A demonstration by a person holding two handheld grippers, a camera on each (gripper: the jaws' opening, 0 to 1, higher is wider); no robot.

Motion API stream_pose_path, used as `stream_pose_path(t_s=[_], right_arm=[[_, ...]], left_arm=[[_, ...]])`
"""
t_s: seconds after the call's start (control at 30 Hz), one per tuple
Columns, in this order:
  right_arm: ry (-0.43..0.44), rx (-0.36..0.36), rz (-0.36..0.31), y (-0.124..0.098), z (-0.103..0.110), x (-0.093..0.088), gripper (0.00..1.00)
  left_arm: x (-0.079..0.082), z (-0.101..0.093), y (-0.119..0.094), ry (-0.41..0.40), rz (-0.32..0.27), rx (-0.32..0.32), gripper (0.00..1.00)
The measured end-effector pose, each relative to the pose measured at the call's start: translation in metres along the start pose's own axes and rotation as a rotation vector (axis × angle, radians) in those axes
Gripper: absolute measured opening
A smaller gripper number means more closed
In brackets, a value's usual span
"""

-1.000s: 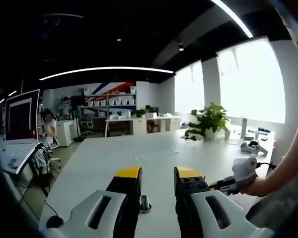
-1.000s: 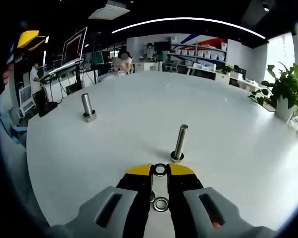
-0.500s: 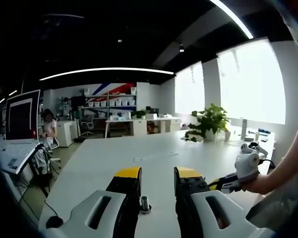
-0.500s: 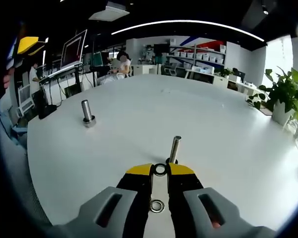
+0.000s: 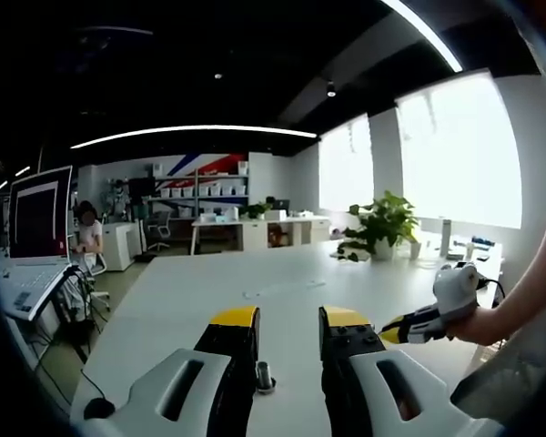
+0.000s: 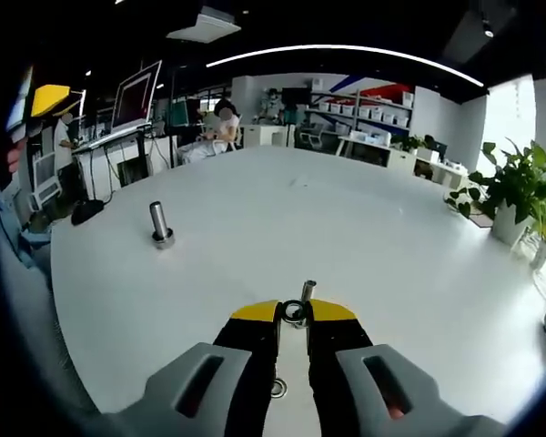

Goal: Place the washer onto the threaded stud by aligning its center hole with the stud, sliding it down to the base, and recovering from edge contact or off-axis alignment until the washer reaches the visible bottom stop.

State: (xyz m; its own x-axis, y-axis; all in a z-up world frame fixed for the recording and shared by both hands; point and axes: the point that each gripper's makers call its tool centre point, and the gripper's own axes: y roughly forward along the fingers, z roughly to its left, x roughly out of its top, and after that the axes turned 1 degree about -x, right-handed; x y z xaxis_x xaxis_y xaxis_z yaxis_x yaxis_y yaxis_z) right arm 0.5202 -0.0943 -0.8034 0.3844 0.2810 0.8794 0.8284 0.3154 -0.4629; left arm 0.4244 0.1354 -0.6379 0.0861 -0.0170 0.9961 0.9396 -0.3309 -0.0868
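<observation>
My right gripper [image 6: 294, 315] is shut on a small steel washer [image 6: 295, 305], pinched upright between its yellow tips. Just behind the tips rises the top of a threaded stud [image 6: 307, 290], its lower part hidden by the jaws. A second stud [image 6: 159, 223] stands at the left on a base washer. A loose washer [image 6: 278, 389] lies on the table below the jaws. My left gripper [image 5: 289, 319] is open above a short stud [image 5: 264, 374]. A hand holds the right gripper [image 5: 389, 332] at the right of the left gripper view.
The white table [image 6: 391, 237] stretches far ahead. A potted plant [image 6: 519, 196] stands at its right edge and a monitor [image 5: 38, 218] at its left end. A person [image 5: 89, 229] sits at a far desk. The left gripper's yellow tip [image 6: 50, 96] shows at upper left.
My right gripper has carried the washer up and over to the stud, so the stud's shaft has sunk behind the jaw tips. My left gripper stays still.
</observation>
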Motion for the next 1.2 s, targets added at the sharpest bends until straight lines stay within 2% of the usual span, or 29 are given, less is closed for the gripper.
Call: stream_pose_path(t_s=[0.27,0.4,0.9,1.2], right_arm=[[-0.018,-0.005,-0.019,0.000,-0.006,0.020,0.13],[-0.025,-0.002,-0.021,0.003,-0.008,0.024,0.13],[-0.056,0.017,0.029,0.021,-0.011,0.016,0.13],[-0.067,0.032,0.063,0.024,-0.004,0.008,0.13]], left_arm=[[0.003,0.002,-0.001,-0.007,-0.013,0.007,0.24],[0.004,0.003,-0.002,-0.009,-0.019,0.011,0.24],[0.005,0.007,-0.002,-0.016,-0.025,0.019,0.24],[0.006,0.008,-0.001,-0.020,-0.028,0.016,0.24]])
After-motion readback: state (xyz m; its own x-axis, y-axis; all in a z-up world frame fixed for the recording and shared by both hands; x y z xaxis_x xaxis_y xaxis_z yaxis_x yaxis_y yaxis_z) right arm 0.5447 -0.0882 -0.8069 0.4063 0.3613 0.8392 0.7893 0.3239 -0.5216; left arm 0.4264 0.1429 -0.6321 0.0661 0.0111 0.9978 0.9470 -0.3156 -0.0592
